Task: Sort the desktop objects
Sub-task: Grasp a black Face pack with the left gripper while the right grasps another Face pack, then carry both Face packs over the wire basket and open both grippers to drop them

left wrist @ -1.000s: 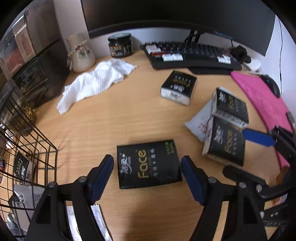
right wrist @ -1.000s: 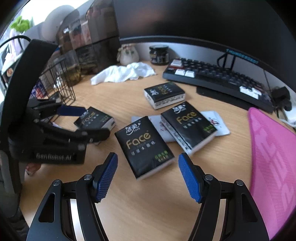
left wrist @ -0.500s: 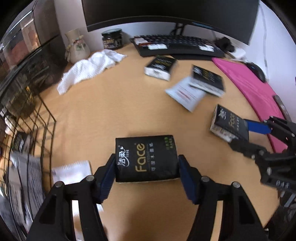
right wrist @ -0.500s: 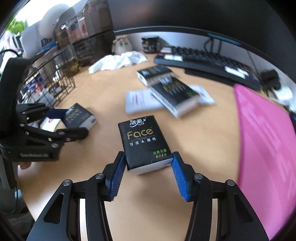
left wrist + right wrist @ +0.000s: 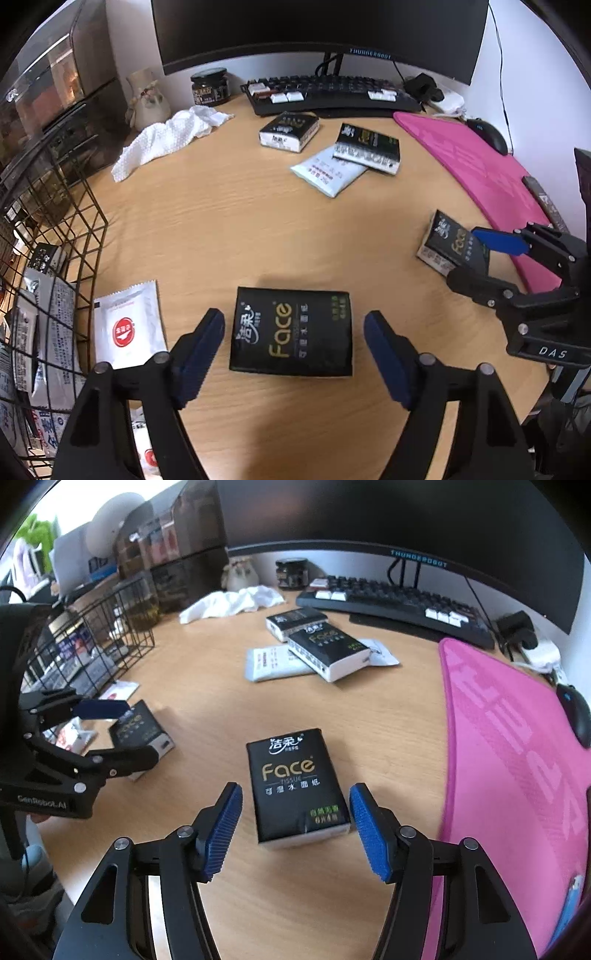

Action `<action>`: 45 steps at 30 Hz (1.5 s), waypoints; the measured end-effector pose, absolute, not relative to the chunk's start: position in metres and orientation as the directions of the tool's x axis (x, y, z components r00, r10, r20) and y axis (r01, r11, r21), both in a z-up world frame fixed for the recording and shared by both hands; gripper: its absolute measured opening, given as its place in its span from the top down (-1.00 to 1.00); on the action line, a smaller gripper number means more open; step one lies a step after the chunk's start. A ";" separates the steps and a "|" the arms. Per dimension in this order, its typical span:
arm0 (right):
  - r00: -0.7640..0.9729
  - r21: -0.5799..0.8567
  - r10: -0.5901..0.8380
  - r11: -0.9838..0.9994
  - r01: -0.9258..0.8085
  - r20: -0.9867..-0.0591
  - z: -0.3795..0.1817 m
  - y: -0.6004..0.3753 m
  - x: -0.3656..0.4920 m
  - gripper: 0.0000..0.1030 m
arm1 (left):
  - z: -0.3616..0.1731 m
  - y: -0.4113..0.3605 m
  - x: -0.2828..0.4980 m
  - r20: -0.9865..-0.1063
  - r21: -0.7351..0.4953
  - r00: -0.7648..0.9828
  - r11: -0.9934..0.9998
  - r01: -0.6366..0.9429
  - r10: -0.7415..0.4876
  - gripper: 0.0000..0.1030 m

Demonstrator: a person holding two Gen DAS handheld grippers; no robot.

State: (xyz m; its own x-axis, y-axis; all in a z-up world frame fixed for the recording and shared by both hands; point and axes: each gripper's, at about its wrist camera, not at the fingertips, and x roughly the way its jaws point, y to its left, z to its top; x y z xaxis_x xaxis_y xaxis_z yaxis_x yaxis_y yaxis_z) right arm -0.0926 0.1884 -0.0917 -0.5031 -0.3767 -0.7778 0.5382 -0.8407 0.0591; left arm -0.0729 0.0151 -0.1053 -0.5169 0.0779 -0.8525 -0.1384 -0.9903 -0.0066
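With both claws opening, the left gripper (image 5: 294,354) and right gripper (image 5: 295,827) each straddle a flat-lying tissue pack (image 5: 291,336) (image 5: 295,786) untouched on the desk (image 5: 229,221) (slippery wrap), so an off-centre pinch could likely skid either pack away.

Black gold-lettered tissue pack (image 5: 291,330), pink mat (image 5: 476,177), dimpled white cloth (image 5: 166,136)

Two black Face tissue packs (image 5: 291,330) (image 5: 295,786) lay flat at 6 o'clock; two more packs (image 5: 290,132) (image 5: 367,147) lay at 12.
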 end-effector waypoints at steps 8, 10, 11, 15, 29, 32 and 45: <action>-0.515 0.068 -0.373 -0.854 0.516 -0.772 -0.093 0.189 -0.098 0.07 | -0.106 0.006 -0.075 -0.850 0.003 -0.525 -0.996 -0.093 0.046 -0.33; -0.516 0.068 -0.374 -0.853 0.517 -0.771 -0.092 0.189 -0.097 0.08 | -0.105 0.006 -0.075 -0.849 0.007 -0.526 -0.995 -0.100 0.047 -0.32; -0.516 0.071 -0.377 -0.853 0.517 -0.769 -0.091 0.189 -0.097 0.08 | -0.103 0.005 -0.074 -0.846 0.005 -0.531 -0.995 -0.100 0.049 -0.33; -0.516 0.077 -0.382 -0.852 0.518 -0.767 -0.091 0.188 -0.096 0.08 | -0.099 0.004 -0.072 -0.838 -0.001 -0.543 -0.995 -0.100 0.055 -0.32; -0.541 0.089 -0.411 -0.847 0.523 -0.733 -0.063 0.187 -0.088 0.08 | -0.055 0.001 -0.059 -0.788 -0.010 -0.612 -0.995 -0.096 0.067 -0.33; -0.552 0.092 -0.432 -0.839 0.537 -0.713 -0.047 0.181 -0.082 0.08 | -0.036 -0.004 -0.051 -0.765 -0.015 -0.640 -0.996 -0.089 0.069 -0.32; -0.524 0.084 -0.582 -0.715 0.694 -0.622 0.015 0.086 -0.058 0.08 | 0.026 -0.081 0.008 -0.660 -0.053 -0.750 -0.995 0.090 -0.033 -0.32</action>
